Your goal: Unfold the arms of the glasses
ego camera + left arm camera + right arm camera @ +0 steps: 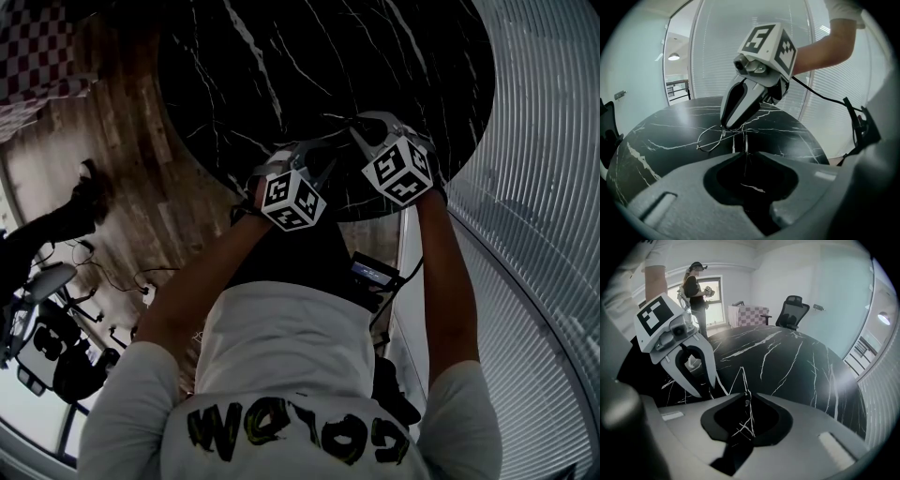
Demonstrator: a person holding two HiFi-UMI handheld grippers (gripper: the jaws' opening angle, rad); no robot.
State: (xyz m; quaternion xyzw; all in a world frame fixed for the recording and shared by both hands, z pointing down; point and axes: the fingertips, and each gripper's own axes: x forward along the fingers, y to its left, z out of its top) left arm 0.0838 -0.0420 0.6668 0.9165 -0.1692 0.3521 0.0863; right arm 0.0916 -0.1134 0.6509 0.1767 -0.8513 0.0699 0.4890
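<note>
Thin wire-framed glasses (721,138) hang just above the black marble table (656,131), held between both grippers. In the left gripper view one wire runs back into my left gripper (745,152), whose jaws are shut on it. Ahead of it my right gripper (727,125) pinches the frame beside a lens loop. In the right gripper view a wire of the glasses (743,380) enters my right gripper (746,397), and my left gripper (711,391) stands close on the left. In the head view the left gripper (323,167) and right gripper (354,131) sit near the table's near edge; the glasses barely show there.
The round table (281,56) ends just in front of me. A glass wall with blinds (544,187) curves along the right. Across the table stand an office chair (791,310) and a checked box (750,315), and a person (696,291) is by the window. Camera gear (56,309) lies on the wooden floor.
</note>
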